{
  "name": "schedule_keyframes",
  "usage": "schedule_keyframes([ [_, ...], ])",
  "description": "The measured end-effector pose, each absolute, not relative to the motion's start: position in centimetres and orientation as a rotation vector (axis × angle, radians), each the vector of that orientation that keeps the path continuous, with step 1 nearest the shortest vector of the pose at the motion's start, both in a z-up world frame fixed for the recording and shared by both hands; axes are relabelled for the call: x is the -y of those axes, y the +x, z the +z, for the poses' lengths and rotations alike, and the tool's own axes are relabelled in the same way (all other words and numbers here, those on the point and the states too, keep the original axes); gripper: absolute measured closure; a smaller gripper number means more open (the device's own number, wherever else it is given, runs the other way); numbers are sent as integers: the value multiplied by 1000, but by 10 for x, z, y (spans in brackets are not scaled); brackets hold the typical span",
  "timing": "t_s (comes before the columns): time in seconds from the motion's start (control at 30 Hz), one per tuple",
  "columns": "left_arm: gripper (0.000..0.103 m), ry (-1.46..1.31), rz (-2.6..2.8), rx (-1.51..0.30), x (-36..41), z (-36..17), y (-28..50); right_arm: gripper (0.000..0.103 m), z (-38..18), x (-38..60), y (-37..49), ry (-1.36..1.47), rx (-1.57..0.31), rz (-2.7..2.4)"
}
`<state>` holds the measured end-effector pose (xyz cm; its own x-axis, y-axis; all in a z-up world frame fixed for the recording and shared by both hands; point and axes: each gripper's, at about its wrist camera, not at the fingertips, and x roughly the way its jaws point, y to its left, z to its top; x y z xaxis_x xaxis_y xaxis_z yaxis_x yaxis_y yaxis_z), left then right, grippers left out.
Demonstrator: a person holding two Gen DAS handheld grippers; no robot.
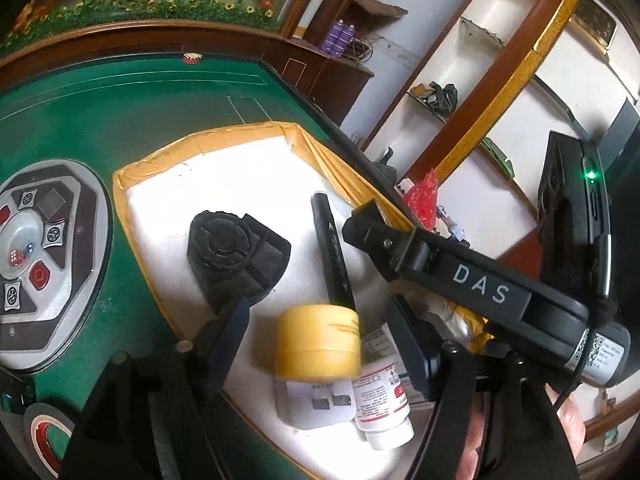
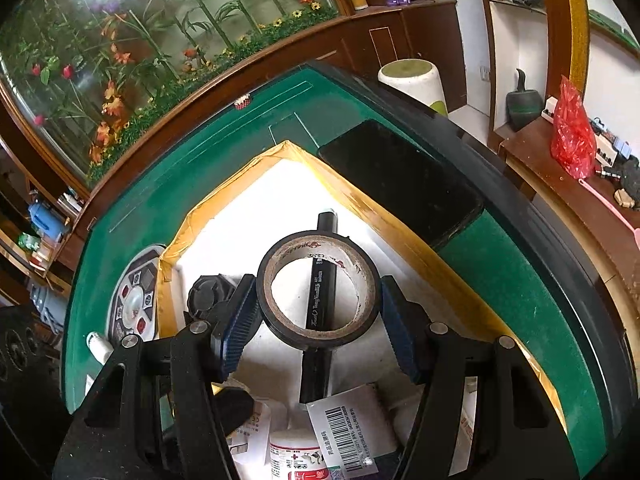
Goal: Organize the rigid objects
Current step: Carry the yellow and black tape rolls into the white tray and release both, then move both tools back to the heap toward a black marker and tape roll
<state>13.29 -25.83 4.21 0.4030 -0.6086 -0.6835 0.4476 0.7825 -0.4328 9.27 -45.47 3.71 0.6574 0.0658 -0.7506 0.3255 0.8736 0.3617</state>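
A white tray with yellow taped rim (image 1: 160, 152) (image 2: 224, 196) lies on the green table. In it are a black capped part (image 1: 234, 258) (image 2: 208, 294), a black marker (image 1: 334, 256) (image 2: 322, 280), a white plug (image 1: 320, 404) and a white medicine bottle (image 1: 384, 404) (image 2: 296, 456). My left gripper (image 1: 320, 344) is shut on a yellow jar (image 1: 318, 344) just above the tray. My right gripper (image 2: 318, 312) is shut on a roll of black tape (image 2: 318, 290), held above the marker. The right gripper's body also shows in the left wrist view (image 1: 480, 280).
The green felt table (image 2: 500, 280) has a round control panel with dice (image 1: 36, 256) (image 2: 134, 308). A black phone (image 2: 404, 178) lies beside the tray's far right edge. A small red chip (image 2: 243, 102) sits at the far rim. A barcoded packet (image 2: 348, 428) lies near the bottle.
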Motion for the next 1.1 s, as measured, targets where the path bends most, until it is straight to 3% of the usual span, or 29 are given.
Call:
schedule_keyframes([
  [0.27,31,-181,-662,-918,256,51,129,39,35,457,92,553,-837,-115],
  [0.63,31,-121,-612,-886,226,75,101,39,67,449,70,479,-642,-136],
  [0.9,31,-62,-543,-812,143,89,54,39,83,406,63,355,-538,34],
  [1.1,31,-12,-448,-731,60,78,19,39,79,346,66,246,-578,248],
])
